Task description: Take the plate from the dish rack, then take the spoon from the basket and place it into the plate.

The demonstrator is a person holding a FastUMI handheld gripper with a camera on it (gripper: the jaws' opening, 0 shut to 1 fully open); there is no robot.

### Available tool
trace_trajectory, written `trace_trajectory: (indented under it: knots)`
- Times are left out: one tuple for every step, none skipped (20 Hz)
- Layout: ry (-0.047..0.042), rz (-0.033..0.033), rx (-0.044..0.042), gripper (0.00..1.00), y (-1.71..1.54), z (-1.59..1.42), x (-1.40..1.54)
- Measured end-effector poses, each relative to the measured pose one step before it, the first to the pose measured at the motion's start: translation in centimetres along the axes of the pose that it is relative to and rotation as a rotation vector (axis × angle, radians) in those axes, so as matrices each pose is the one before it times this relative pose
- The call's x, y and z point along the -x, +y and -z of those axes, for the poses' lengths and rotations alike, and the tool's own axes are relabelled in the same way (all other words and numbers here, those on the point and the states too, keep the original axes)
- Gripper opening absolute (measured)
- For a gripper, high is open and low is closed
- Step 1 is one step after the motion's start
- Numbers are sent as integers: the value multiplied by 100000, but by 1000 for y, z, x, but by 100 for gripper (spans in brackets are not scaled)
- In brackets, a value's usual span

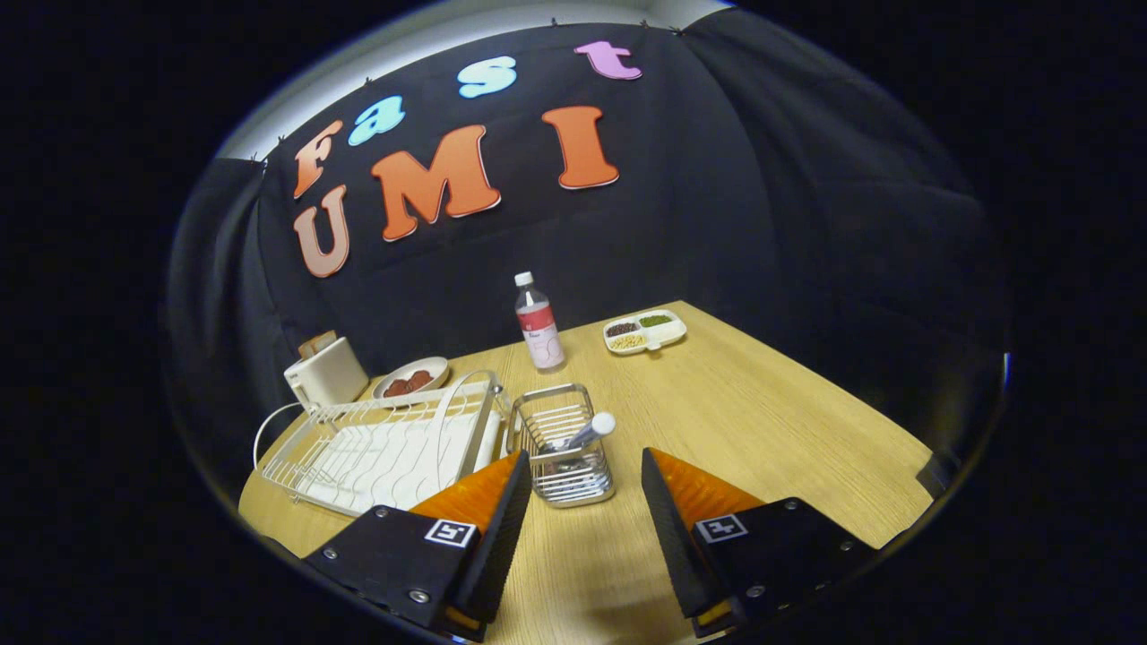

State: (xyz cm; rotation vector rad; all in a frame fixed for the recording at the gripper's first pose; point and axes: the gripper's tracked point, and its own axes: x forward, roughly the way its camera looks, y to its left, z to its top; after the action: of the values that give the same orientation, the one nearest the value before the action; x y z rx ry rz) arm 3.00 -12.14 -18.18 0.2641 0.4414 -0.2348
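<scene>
1. While my claw [582, 470] hangs released, fingers spread wide with nothing between them, the spoon [587, 433] stands in the wire basket [564, 445] just ahead of them.
2. Touching that basket's side, the dish rack [385, 443] sits by the table's [762, 421] near corner; I cannot make out a plate in it.
3. Behind the rack: a toaster [324, 372] and a bowl [411, 376].
4. Toward the far edge, a bottle [539, 324] and a divided dish [645, 331].

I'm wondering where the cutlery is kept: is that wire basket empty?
Not empty. The wire basket holds a spoon, its white handle poking above the rim. The open hand-held gripper grips nothing.
</scene>
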Motion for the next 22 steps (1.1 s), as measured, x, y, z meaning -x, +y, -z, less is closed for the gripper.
trace_trajectory:
  knots:
    - [-998, 58, -243, 74, 22, -342, -408]
    - [-469, -438, 717, 72, 89, -81, -462]
    - [-298, 1005, 618, 68, -141, -22, -339]
    - [10, 1106, 1281, 65, -102, 116, -314]
    - [-128, 1076, 914, 61, -198, 77, -313]
    - [-174, -160, 540, 53, 105, 47, -119]
    - [-277, -530, -371, 49, 237, -7, -48]
    - [563, -294, -191, 41, 215, 145, -157]
    - [1116, 107, 405, 38, 23, 425, -99]
    - [676, 111, 645, 30, 93, 219, -192]
    - [-181, -503, -159, 25, 176, -137, 63]
    - [-439, -2039, -1044, 19, 547, -219, -53]
    - [116, -1604, -1808, 18, 576, -172, 185]
    - [272, 149, -603, 13, 47, -258, 38]
    - [395, 801, 1168, 11, 43, -240, -89]
    - [328, -293, 2665, 8, 244, -295, -40]
    - [-1227, 555, 1048, 8, 247, -861, 91]
    - [-897, 392, 982, 8, 389, -886, 369]
    - [-1549, 311, 832, 8, 134, -1094, 476]
    - [-1436, 67, 1115, 8, 140, -921, 320]
    - [-1852, 418, 993, 7, 83, -1016, 643]
    - [-824, 487, 748, 8, -65, -864, 201]
